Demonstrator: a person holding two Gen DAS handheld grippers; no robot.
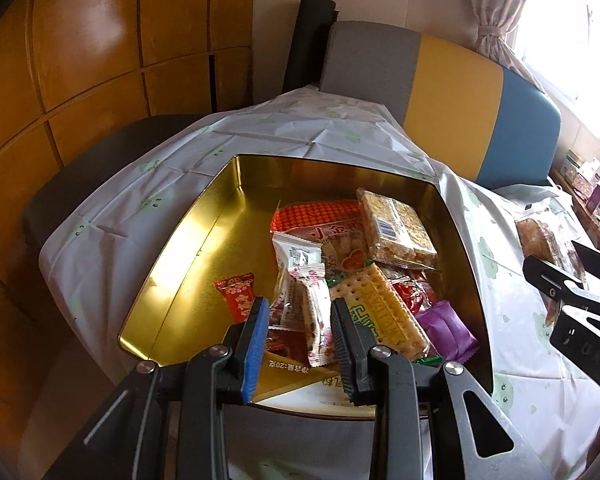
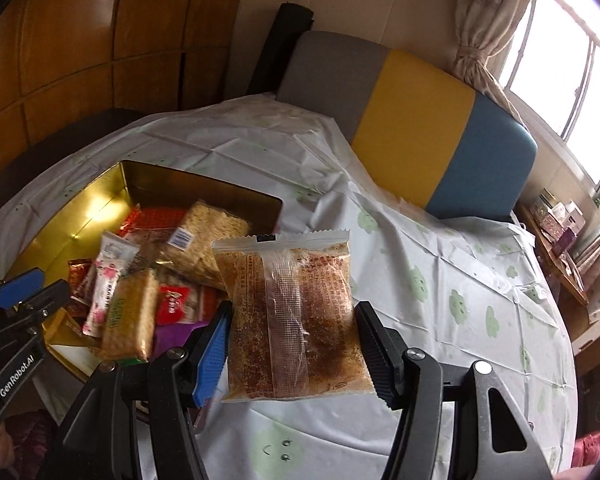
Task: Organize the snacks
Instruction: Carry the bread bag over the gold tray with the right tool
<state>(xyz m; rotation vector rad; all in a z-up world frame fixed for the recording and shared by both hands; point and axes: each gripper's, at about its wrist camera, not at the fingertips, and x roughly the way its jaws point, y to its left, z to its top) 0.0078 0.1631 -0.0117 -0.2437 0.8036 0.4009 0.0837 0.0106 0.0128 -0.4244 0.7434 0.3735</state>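
Note:
A gold tin box (image 1: 204,216) stands on the table and holds several wrapped snacks: a puffed rice bar (image 1: 396,228), a cracker pack (image 1: 384,308), a purple candy (image 1: 444,324), a red candy (image 1: 236,292). My left gripper (image 1: 300,344) is open over the tin's near side, above a white floral packet (image 1: 312,312); it also shows in the right wrist view (image 2: 28,288). My right gripper (image 2: 292,344) is shut on a brown sesame-cake packet (image 2: 292,312), held above the tablecloth right of the tin (image 2: 100,204); it also shows in the left wrist view (image 1: 560,292).
A white tablecloth with green cloud faces (image 2: 440,300) covers the round table. A grey, yellow and blue chair back (image 2: 412,128) stands behind it. Wooden cabinets (image 1: 100,60) are at the left. A shelf with boxes (image 2: 560,224) is by the window.

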